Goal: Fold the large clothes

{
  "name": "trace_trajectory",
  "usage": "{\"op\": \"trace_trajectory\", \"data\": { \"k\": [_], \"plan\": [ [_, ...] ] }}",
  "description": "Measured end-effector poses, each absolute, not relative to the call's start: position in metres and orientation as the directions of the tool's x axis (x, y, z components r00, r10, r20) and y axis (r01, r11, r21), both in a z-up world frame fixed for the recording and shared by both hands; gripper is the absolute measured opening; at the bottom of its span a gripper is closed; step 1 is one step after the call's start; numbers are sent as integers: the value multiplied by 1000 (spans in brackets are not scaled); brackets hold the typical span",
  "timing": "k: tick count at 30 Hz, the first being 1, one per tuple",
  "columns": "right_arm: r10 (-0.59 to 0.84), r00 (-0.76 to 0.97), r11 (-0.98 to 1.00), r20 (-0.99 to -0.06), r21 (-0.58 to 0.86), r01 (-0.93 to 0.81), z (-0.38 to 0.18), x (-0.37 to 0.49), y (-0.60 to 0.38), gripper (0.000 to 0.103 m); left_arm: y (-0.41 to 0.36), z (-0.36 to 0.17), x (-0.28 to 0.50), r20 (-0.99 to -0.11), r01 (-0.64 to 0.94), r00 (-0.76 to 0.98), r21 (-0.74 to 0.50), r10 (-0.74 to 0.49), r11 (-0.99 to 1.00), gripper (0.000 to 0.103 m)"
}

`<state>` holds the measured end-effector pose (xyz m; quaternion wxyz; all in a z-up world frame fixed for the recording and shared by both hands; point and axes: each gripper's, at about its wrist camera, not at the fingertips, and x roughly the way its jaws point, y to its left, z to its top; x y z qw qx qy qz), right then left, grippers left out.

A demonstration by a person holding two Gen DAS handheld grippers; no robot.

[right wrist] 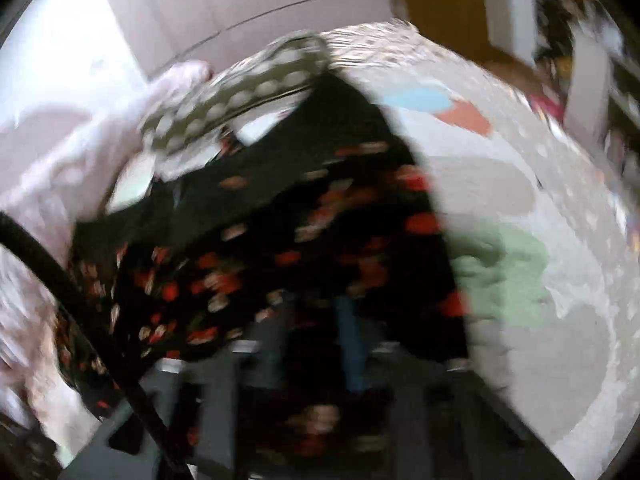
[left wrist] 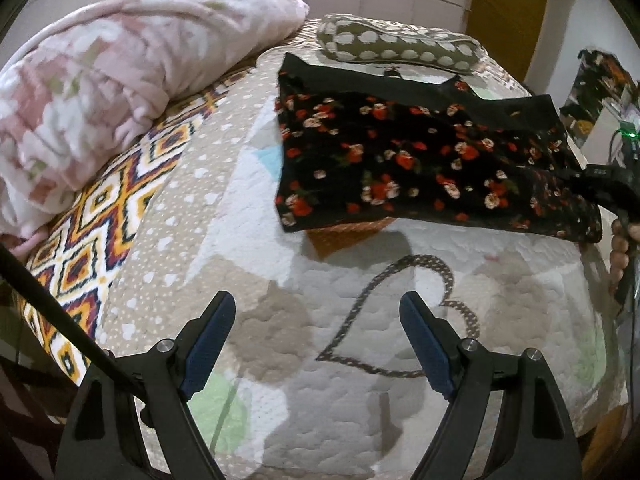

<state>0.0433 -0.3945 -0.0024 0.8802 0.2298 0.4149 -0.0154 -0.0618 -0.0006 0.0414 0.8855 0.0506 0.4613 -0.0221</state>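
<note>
The black floral garment [left wrist: 400, 152] lies partly folded across the quilted bed [left wrist: 280, 400], near edge lifted, probably because the right gripper [right wrist: 352, 344] is clamped on it at the corner to carry that side over. The left gripper [left wrist: 316, 336] hangs above bare quilt, fingers apart and holding nothing, likely waiting. Spotted pillow [left wrist: 400, 46] sits behind.

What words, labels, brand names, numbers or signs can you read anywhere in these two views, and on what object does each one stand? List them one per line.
None: no text can be read in either view.
The floral garment shows only a flower print.
The quilt carries only patterns, no lettering.
The cluttered shelf is too small to read.
The right wrist view is too blurred to read.
</note>
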Motion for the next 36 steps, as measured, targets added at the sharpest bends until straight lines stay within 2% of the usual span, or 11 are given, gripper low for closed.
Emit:
{"op": "trace_trajectory", "data": {
  "k": [3, 5, 6, 12, 19, 21, 24, 31, 32, 35, 36],
  "plan": [
    [186, 682, 847, -707, 467, 253, 1, 34, -421, 5, -18, 47, -52, -819, 117, 574, 87, 4, 989, 83],
    [202, 711, 824, -674, 509, 248, 9, 24, -432, 25, -29, 50, -45, -814, 138, 581, 99, 0, 985, 83],
    [229, 724, 803, -650, 547, 237, 11, 18, -437, 41, -39, 53, -38, -809, 159, 588, 107, -7, 981, 83],
    [264, 775, 739, -575, 636, 220, 12, -24, -451, 68, -93, 55, 14, -807, 224, 587, 96, -56, 970, 83],
    [254, 771, 698, -585, 662, 273, -22, -47, -456, 72, -144, 21, 78, -839, 257, 540, 88, -68, 962, 83],
    [275, 767, 659, -580, 694, 290, -35, -48, -457, 72, -153, 2, 97, -861, 249, 509, 135, -11, 959, 83],
    [294, 782, 610, -550, 738, 290, -47, -47, -456, 76, -162, -8, 105, -849, 229, 527, 190, 43, 955, 91],
    [315, 791, 596, -525, 758, 266, -48, -27, -442, 78, -170, -10, 103, -828, 216, 551, 260, 103, 941, 91],
    [318, 790, 593, -525, 760, 266, -48, -24, -440, 75, -170, -10, 103, -826, 214, 553, 263, 105, 941, 91],
    [324, 774, 581, -544, 760, 291, -51, -16, -435, 47, -171, -9, 102, -816, 211, 566, 276, 113, 938, 91],
    [340, 770, 567, -540, 771, 290, -52, -14, -435, 33, -171, -8, 102, -815, 212, 569, 273, 109, 938, 91]
  ]
}}
